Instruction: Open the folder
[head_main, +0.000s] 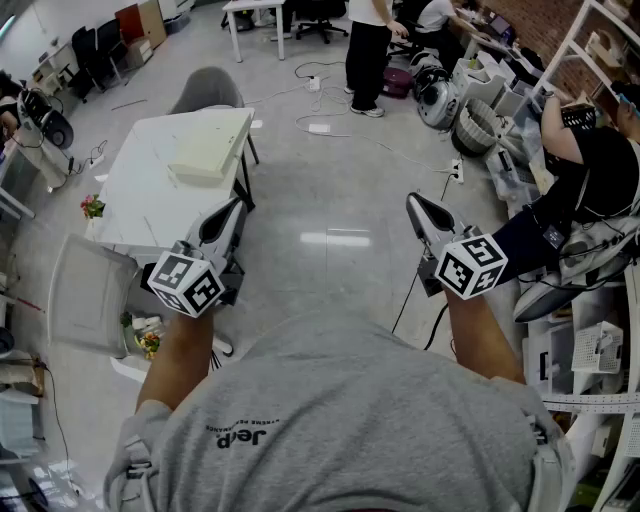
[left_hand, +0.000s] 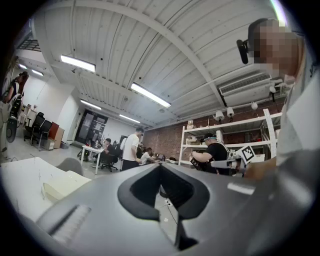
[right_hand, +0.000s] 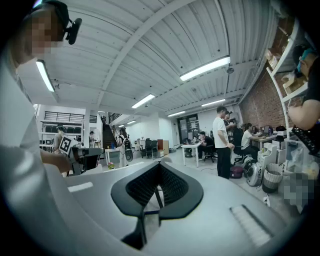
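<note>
A pale cream folder (head_main: 207, 150) lies shut on the white table (head_main: 150, 195) at the left of the head view. It also shows low on the left in the left gripper view as a flat folder (left_hand: 59, 190). My left gripper (head_main: 236, 206) hovers level by the table's near right corner, short of the folder, its jaws together on nothing. My right gripper (head_main: 414, 201) is held level over the bare floor, well right of the table, jaws also together and empty. In their own views the left gripper (left_hand: 160, 168) and right gripper (right_hand: 159, 165) point out across the room.
A grey chair (head_main: 205, 90) stands behind the table and a white chair (head_main: 85, 295) at its near left. Cables (head_main: 320, 110) trail over the floor. A seated person (head_main: 590, 170) and shelving (head_main: 590, 340) line the right; another person (head_main: 368, 50) stands at the back.
</note>
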